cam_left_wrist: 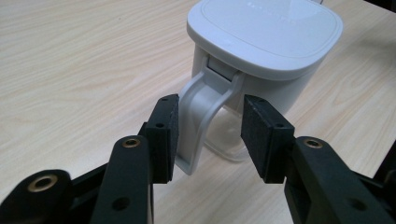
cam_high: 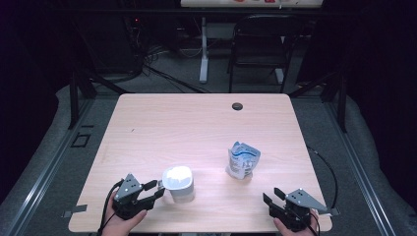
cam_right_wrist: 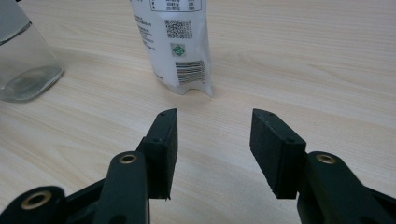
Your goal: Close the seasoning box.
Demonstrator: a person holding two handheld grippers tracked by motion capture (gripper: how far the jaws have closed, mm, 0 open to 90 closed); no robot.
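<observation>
A clear jug with a white lid (cam_high: 178, 183) stands near the table's front left; its lid (cam_left_wrist: 266, 32) is close up in the left gripper view. My left gripper (cam_high: 155, 189) is open at the jug's left side, its jaws on either side of the white handle (cam_left_wrist: 205, 107). The right pad stands clear of the handle. A white printed pouch (cam_high: 243, 161) stands upright right of centre. My right gripper (cam_high: 271, 195) is open and empty near the front right edge, pointing toward the pouch (cam_right_wrist: 180, 46), a short way off. The jug's clear body (cam_right_wrist: 23, 60) is at that view's left.
The light wooden table (cam_high: 196, 123) has a small dark cable hole (cam_high: 237, 106) near its far edge. Beyond it stand a black chair (cam_high: 260, 44) and a white desk leg (cam_high: 203, 54). Black cables trail from both grippers off the front edge.
</observation>
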